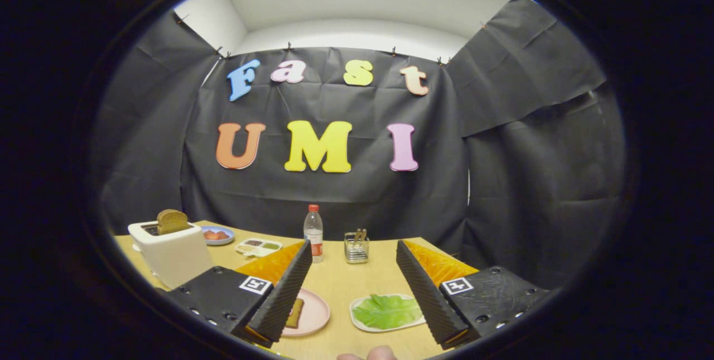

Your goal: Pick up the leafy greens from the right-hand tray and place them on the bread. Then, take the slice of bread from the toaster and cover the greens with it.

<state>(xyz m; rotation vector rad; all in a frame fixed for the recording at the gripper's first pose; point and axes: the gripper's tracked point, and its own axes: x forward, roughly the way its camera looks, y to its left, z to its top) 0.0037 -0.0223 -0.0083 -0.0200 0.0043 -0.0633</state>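
Fingers (290, 287) spread wide, bare table (340, 284) between; bottle (313, 233) and rack (356, 247) block the far edge.

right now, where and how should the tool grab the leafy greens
Judging from the gripper view: the leafy greens lie flat on the white tray, between the open tool's fingers. Probably come from above and pinch the raised, crinkled middle, since the flat edges hug the tray.
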